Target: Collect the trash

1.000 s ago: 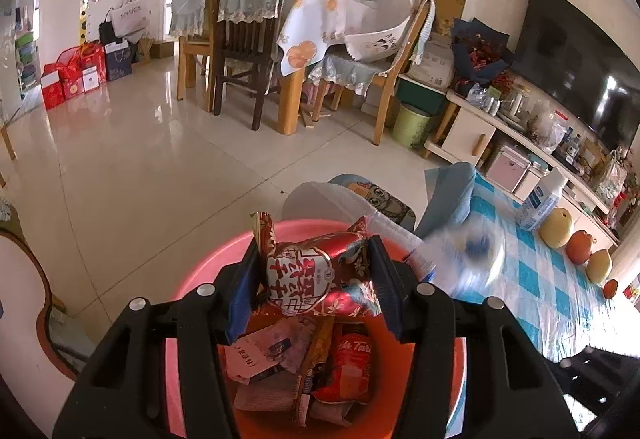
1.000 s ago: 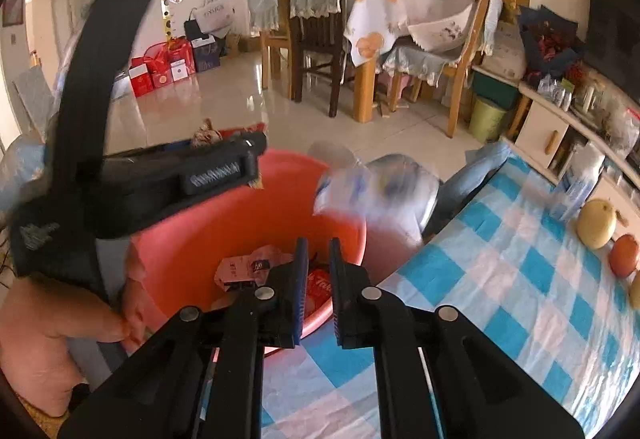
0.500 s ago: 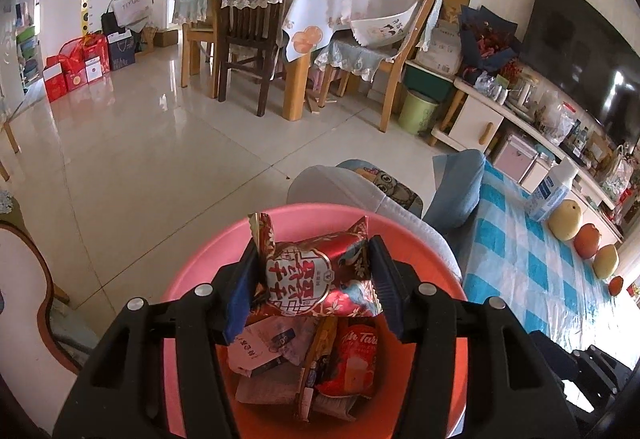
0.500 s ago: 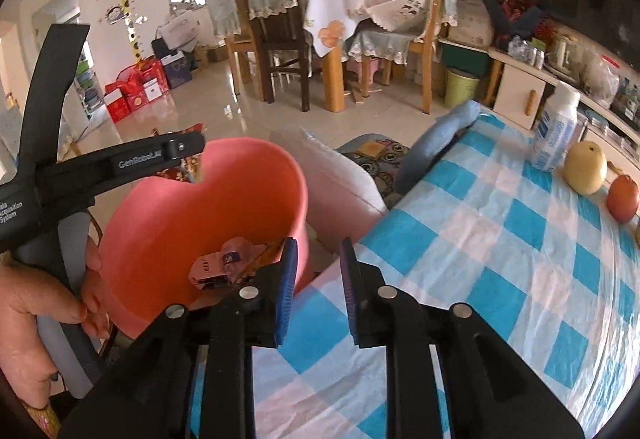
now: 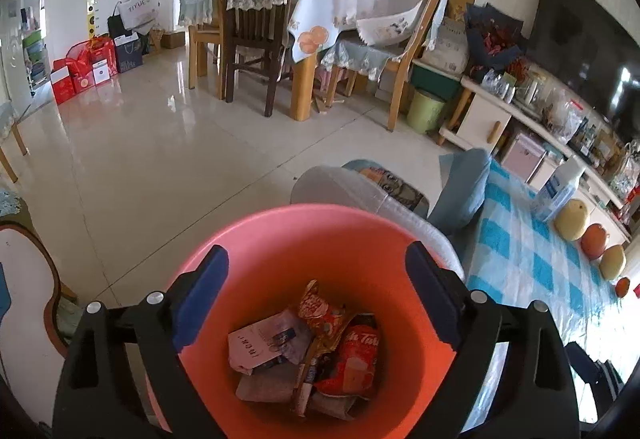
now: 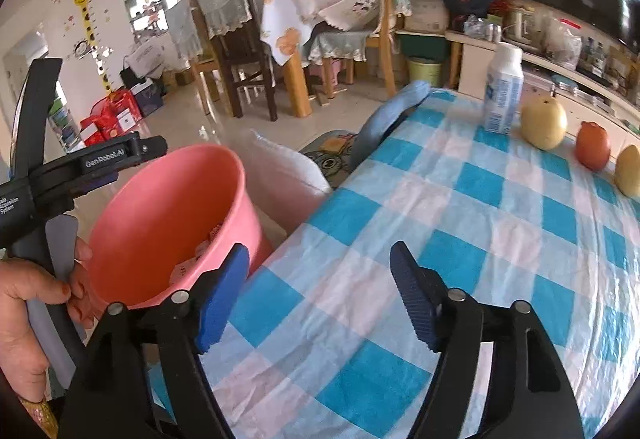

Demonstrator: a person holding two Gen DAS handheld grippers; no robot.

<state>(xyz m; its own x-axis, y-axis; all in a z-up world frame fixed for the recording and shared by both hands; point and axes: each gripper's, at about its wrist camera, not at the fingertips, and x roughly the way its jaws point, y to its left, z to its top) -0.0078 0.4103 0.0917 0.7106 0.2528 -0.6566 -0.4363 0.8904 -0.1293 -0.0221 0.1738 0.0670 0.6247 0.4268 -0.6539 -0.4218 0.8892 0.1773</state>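
My left gripper [image 5: 316, 303], jaws just opened and empty, hangs directly above the bin [image 5: 280, 231]; wrappers [image 5: 308, 351] lie below.

My right gripper [image 6: 320, 295], jaws just opened and empty, has the upright bottle [image 6: 502, 91] ahead, nearer it.

Pink plastic bin [image 5: 320, 235]: upright, open top, just beside tabletop edge. Inside at bottom: loose pile of trash, incl. red foil candy wrapper [image 5: 320, 313] on top, red snack packet [image 5: 356, 359], white paper wrapper [image 5: 260, 347]. All crumpled, overlapping.

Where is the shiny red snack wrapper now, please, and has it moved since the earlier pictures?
Yes. The red snack wrapper has dropped from between the left hand-held gripper's just-opened jaws, down into the pink bin, onto the other trash.
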